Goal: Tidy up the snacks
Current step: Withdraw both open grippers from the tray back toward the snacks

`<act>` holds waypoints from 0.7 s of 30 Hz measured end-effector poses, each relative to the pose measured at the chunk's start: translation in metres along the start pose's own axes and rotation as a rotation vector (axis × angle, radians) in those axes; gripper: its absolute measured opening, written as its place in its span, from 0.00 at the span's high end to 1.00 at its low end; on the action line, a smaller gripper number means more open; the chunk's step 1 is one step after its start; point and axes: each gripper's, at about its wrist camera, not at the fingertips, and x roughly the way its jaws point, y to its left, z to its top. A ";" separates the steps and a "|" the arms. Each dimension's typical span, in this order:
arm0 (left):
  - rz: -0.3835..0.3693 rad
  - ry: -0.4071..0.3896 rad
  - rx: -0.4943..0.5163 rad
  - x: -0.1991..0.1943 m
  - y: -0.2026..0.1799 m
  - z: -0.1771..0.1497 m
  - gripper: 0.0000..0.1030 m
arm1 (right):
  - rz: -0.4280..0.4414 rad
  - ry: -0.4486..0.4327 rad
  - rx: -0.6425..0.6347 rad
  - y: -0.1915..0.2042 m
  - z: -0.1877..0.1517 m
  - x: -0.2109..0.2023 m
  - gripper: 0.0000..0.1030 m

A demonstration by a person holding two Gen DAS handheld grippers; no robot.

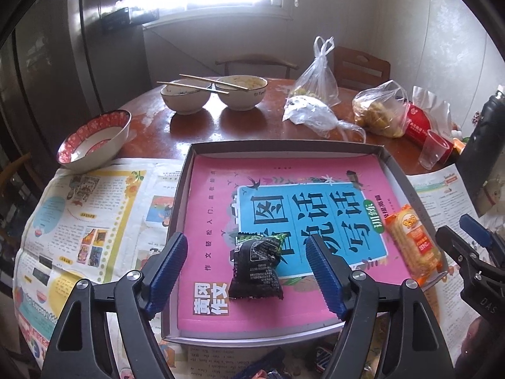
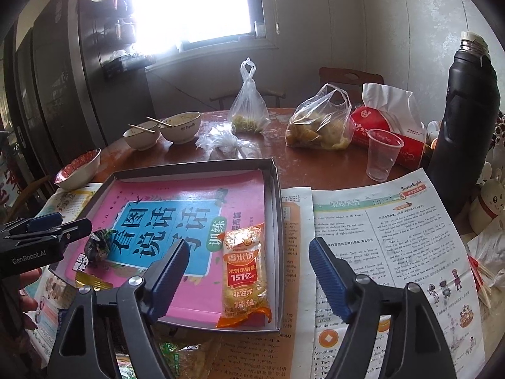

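A shallow grey box [image 1: 180, 195] [image 2: 279, 208] lies on the newspaper with a pink book as its floor. A black and green snack packet [image 1: 256, 271] [image 2: 98, 247] rests on the book near the front. My left gripper [image 1: 246, 239] hangs open above it, and its blue pads [image 1: 169, 265] stand clear on either side. An orange rice cracker packet [image 1: 413, 243] [image 2: 244, 273] lies along the box's right wall. My right gripper [image 2: 249, 245] is open over that packet and touches nothing.
Newspaper sheets [image 2: 388, 240] cover the near part of the round wooden table. Behind the box stand bowls with chopsticks [image 1: 214, 93], food in plastic bags [image 2: 318, 123], a plastic cup [image 2: 382, 154], a red tissue pack [image 2: 378, 126] and a black flask [image 2: 467, 117]. More wrapped snacks [image 2: 176, 352] lie at the near edge.
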 end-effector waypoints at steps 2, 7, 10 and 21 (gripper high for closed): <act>0.000 -0.009 -0.002 -0.003 0.001 0.000 0.24 | 0.006 -0.003 0.003 -0.001 0.001 -0.001 0.22; -0.016 -0.040 -0.021 -0.015 0.006 0.001 0.23 | 0.016 -0.010 0.013 -0.002 0.002 -0.004 0.21; -0.020 -0.061 -0.027 -0.024 0.009 0.003 0.23 | 0.022 -0.020 0.018 -0.003 0.003 -0.007 0.19; -0.056 -0.123 -0.014 -0.057 0.008 0.002 0.23 | 0.037 -0.054 0.012 -0.001 0.007 -0.024 0.16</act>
